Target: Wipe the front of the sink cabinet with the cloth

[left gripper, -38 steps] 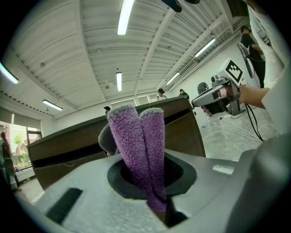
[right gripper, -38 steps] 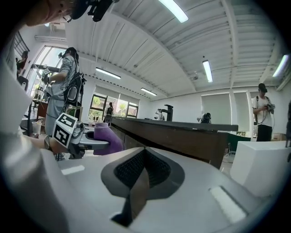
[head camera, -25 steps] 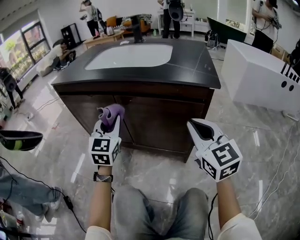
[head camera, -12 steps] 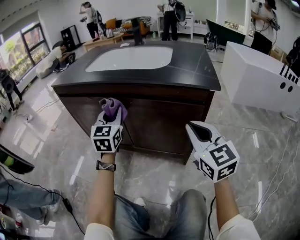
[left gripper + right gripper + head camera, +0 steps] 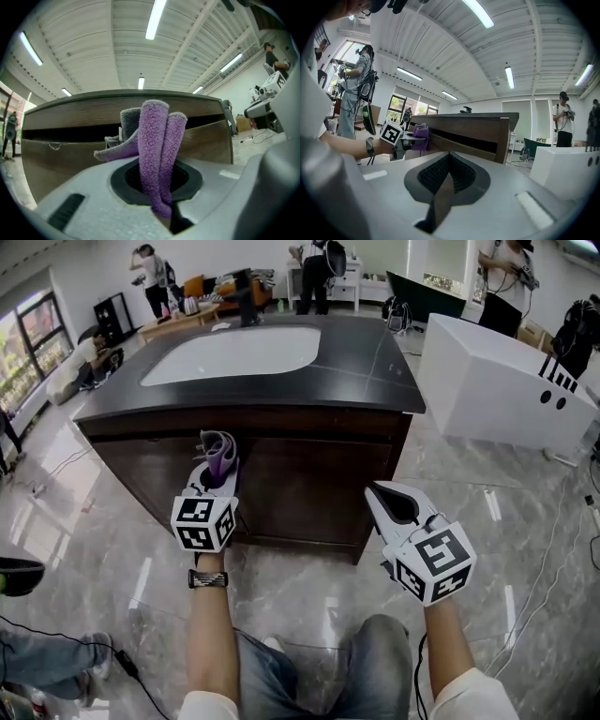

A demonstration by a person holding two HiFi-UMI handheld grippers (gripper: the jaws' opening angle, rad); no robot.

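**Cloth properties.** The cloth (image 5: 157, 140) is purple terry, soft and light. It has no stiffness of its own: the free end stands above the jaws in two folded lobes, with a loose grey-backed flap off to one side. Expect it to flatten and drag against wood rather than slide freely. Grip it low, across the bunched folds, so that a padded wad projects forward for wiping. That is the hold now in use.

**Gripper state.** The left hand-held gripper (image 5: 212, 482) is clamped on the cloth, jaws closed onto the folds. The right hand-held gripper (image 5: 398, 504) has its jaws together with nothing between them and is held apart from the cabinet.

**Position.** The cloth sits high against the sink cabinet front (image 5: 309, 479), just below the overhanging dark top (image 5: 375, 381), left of centre.

**Limits of view.**
- Actual contact between cloth and wood cannot be confirmed; it appears to be touching or very nearly so.
- The part of the cloth below the jaws is hidden.
- Door seams and handles are hard to make out in the dark wood.
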